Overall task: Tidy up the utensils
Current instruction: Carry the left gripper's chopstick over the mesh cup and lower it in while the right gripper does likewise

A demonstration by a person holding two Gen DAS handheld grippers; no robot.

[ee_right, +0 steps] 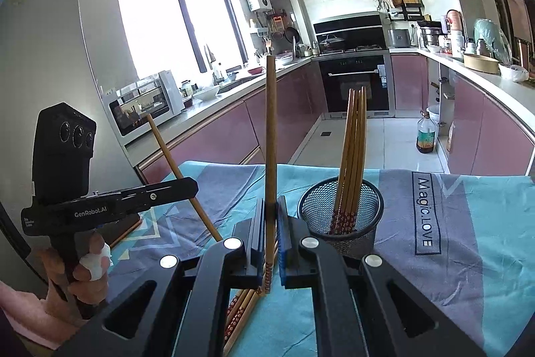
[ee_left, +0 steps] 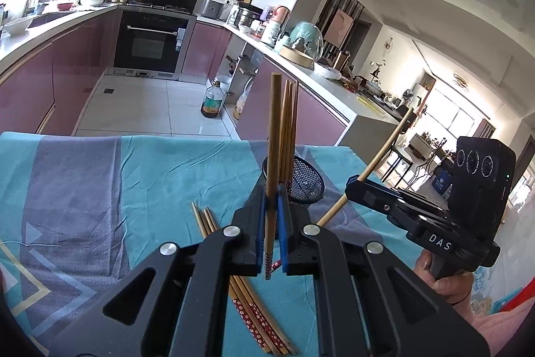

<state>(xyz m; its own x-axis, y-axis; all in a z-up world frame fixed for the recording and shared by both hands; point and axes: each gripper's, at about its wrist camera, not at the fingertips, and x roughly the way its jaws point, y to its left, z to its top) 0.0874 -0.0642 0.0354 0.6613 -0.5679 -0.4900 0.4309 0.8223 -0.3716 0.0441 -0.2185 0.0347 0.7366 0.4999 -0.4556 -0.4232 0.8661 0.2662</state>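
Chopsticks are our job. Largest first: our teal cloth (ee_right: 301,317) carries a mesh holder (ee_right: 341,216) already standing several upright, with loose ones (ee_left: 254,317) lying flat nearby. Our left gripper (ee_left: 270,209) is clamped on one chopstick (ee_left: 275,129), our right gripper (ee_right: 271,216) on another (ee_right: 271,122). Light, stiff and slick, we judge; best pinched near the patterned end.
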